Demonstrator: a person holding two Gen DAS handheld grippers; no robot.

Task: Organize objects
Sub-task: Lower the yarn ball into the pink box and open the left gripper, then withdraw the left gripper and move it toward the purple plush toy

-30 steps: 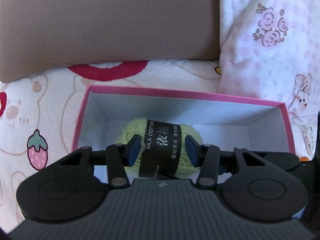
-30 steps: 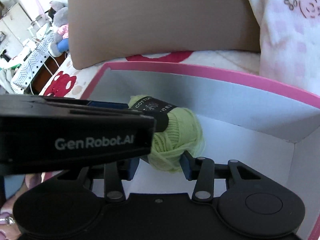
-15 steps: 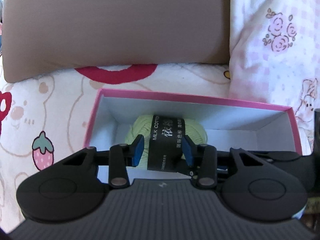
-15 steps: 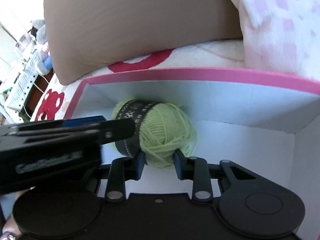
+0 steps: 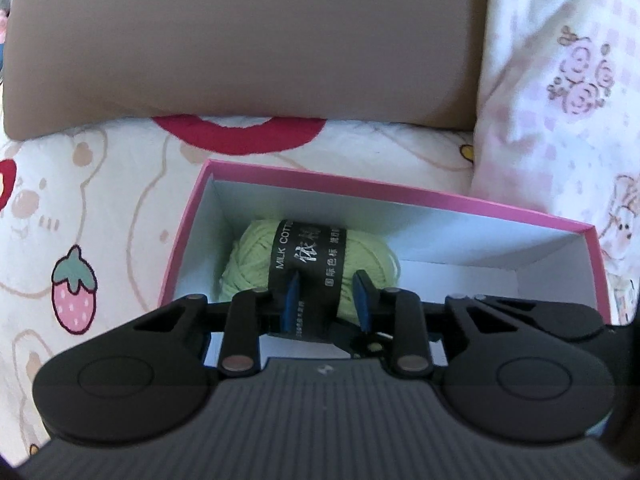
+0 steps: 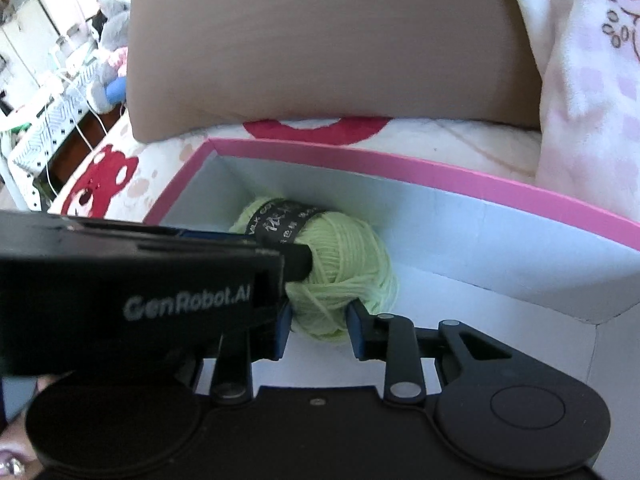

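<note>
A light green yarn ball (image 5: pixel 248 264) with a black label band lies at the left end of a pink box (image 5: pixel 400 190) with a white inside. My left gripper (image 5: pixel 327 296) comes down on it from above, its blue pads shut on the labelled middle. The right wrist view shows the same yarn ball (image 6: pixel 348 256) against the far wall of the box (image 6: pixel 400 162). My right gripper (image 6: pixel 318 330) is shut on the ball's near end. The left gripper's black finger (image 6: pixel 298 262) presses into the yarn just beside it.
The box rests on a bedsheet (image 5: pixel 74 292) printed with strawberries and bears. A brown cushion (image 5: pixel 240 40) stands behind it and a pink-and-white blanket (image 5: pixel 560 80) rises at the right. Off the bed's left edge are a rack and soft toys (image 6: pixel 108 40).
Both pairs of jaws have narrowed onto the yarn ball. The ball stays at the left end of the box.
</note>
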